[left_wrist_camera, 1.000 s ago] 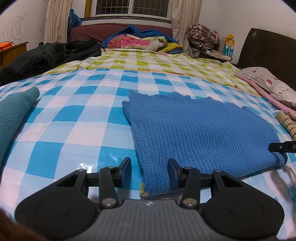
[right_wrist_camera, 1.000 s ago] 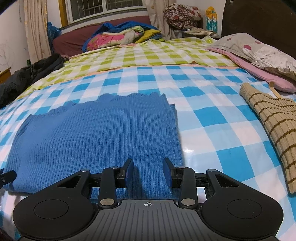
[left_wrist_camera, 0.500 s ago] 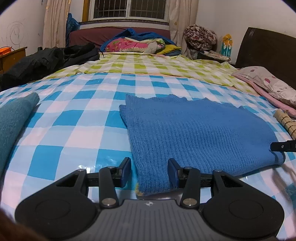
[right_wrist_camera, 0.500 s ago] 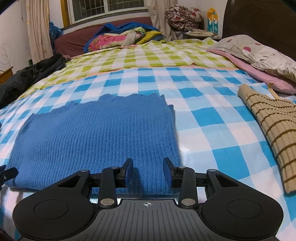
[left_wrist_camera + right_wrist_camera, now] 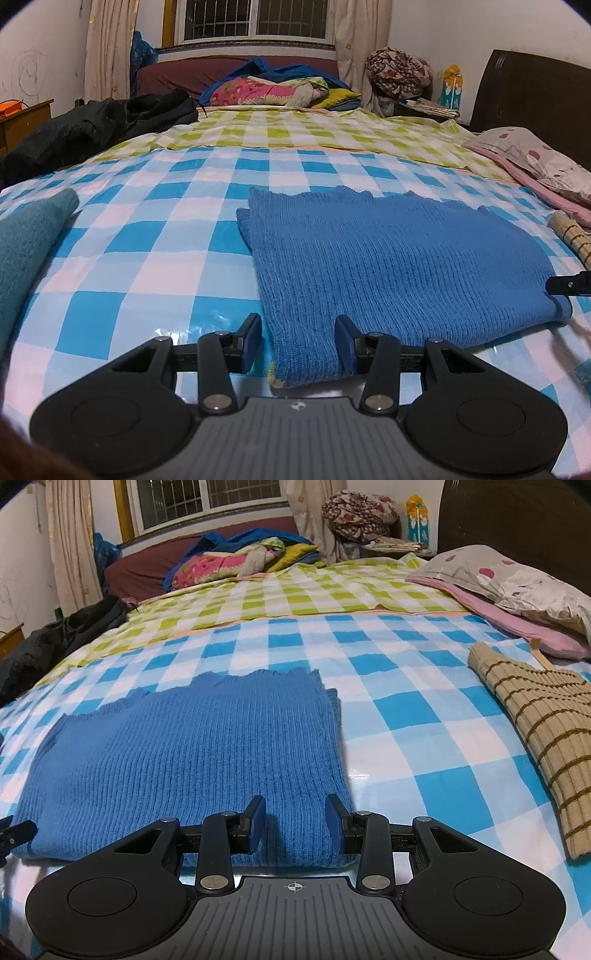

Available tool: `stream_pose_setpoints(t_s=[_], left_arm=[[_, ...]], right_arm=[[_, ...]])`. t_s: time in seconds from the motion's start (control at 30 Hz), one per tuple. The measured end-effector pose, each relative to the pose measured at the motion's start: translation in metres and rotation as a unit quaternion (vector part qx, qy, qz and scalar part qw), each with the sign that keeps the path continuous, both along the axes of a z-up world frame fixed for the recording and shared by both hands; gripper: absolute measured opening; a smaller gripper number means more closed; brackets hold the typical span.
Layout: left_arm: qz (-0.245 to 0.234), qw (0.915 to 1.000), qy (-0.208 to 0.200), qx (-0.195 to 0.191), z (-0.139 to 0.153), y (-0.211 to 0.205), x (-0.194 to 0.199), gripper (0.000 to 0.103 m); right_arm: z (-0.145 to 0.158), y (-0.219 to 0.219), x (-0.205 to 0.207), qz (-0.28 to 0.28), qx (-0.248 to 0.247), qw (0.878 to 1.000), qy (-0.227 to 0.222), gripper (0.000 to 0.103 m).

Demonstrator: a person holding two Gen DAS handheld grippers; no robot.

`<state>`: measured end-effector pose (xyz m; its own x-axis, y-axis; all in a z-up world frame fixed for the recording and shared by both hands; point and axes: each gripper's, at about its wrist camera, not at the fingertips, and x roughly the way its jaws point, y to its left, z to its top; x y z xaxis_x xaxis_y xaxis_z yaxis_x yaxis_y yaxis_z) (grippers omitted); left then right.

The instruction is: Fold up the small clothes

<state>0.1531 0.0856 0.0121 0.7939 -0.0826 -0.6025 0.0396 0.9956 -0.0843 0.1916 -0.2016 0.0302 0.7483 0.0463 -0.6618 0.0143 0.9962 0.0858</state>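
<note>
the left black two-finger claw (image 5: 298,341) is open, with its jaws apart on either side of the near left corner of the blue knitted sweater (image 5: 391,266), and it is not squeezing it. the right black two-finger claw (image 5: 295,823) is open too, with its jaws apart over the near right corner of the same blue sweater (image 5: 192,753). the sweater lies flat and folded on the blue and white checked shiny sheet (image 5: 155,258) on the bed, with its wavy edge on the far side. a bit of the right claw shows at the right side of the left view, just beside the sweater's corner. to the left lies a teal fuzzy cloth (image 5: 26,240), apart from the sweater. to the right lies a tan knitted cloth with brown stripes (image 5: 546,731), also apart from it. farther back there is a green and white checked sheet (image 5: 295,594), a black jacket (image 5: 96,129), a spotted pillow (image 5: 517,576) and a heap of bright bedding (image 5: 266,90) under the window.
</note>
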Motion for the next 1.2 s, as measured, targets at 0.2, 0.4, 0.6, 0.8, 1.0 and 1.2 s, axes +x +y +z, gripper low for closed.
stream_pose_setpoints(t_s=[0.2, 0.4, 0.6, 0.8, 1.0, 1.2], left_arm=[[-0.004, 0.9998, -0.012, 0.015, 0.002, -0.007, -0.004, 0.049], [-0.008, 0.9995, -0.013, 0.029, 0.001, -0.015, -0.008, 0.049], [0.008, 0.9998, -0.002, 0.016, 0.0, -0.008, -0.011, 0.049], [0.023, 0.9997, 0.009, 0.005, -0.007, -0.001, -0.015, 0.05], [0.022, 0.9997, 0.009, -0.009, -0.009, 0.004, -0.016, 0.05], [0.017, 0.9994, 0.009, -0.03, -0.014, 0.01, -0.014, 0.053]], right_arm=[[0.001, -0.008, -0.002, -0.005, 0.006, 1.0, -0.005, 0.037], [-0.003, -0.021, -0.005, -0.012, 0.018, 1.0, -0.001, 0.037], [-0.005, -0.031, -0.007, -0.016, 0.029, 0.999, -0.001, 0.037], [0.006, -0.022, -0.01, -0.006, 0.024, 0.999, -0.021, 0.037], [0.02, 0.016, 0.001, 0.05, 0.006, 0.998, -0.026, 0.038], [0.028, 0.083, 0.024, 0.13, 0.002, 0.991, -0.012, 0.041]])
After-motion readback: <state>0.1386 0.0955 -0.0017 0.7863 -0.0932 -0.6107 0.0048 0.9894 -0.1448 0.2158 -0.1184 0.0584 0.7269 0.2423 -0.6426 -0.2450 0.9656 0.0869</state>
